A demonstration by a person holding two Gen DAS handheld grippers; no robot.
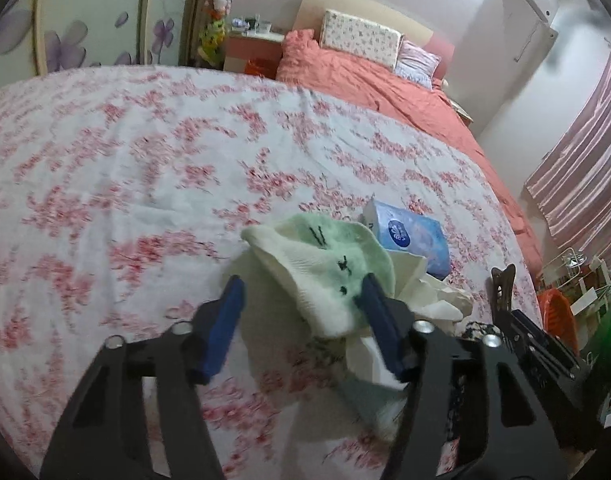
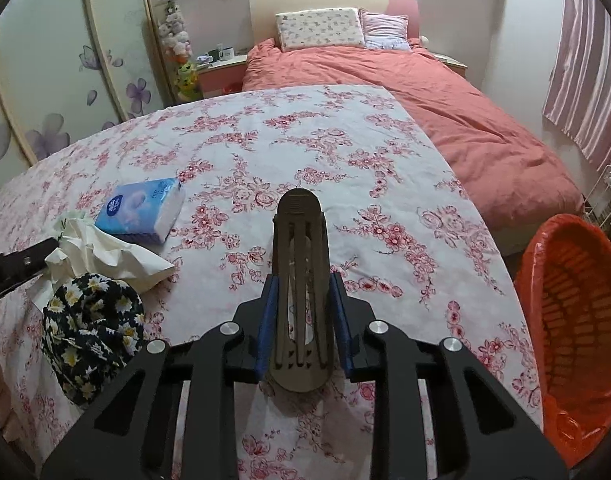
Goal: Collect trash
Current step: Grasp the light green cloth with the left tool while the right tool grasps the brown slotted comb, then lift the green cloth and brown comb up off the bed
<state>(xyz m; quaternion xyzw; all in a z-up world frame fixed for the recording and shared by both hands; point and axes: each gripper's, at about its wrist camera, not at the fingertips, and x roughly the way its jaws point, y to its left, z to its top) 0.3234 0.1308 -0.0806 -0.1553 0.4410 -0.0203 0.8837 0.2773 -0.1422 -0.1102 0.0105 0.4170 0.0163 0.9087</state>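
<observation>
My left gripper (image 1: 301,292) is open, its blue pads on either side of a pale green sock (image 1: 325,272) that lies on crumpled white tissue paper (image 1: 425,292) on the floral sheet. My right gripper (image 2: 301,280) is shut on a brown hair claw clip (image 2: 301,280), held above the sheet. The clip also shows in the left wrist view (image 1: 503,284). The crumpled tissue (image 2: 105,252) lies at the left in the right wrist view, with the left gripper's edge beside it. An orange bin (image 2: 573,320) with an orange liner stands at the bed's right edge.
A blue tissue pack (image 2: 143,212) lies past the crumpled paper. A black daisy-print cloth (image 2: 91,328) lies near the front left. A salmon duvet (image 2: 445,112) and pillows are at the far end. A white wire rack (image 2: 609,200) stands beyond the bin.
</observation>
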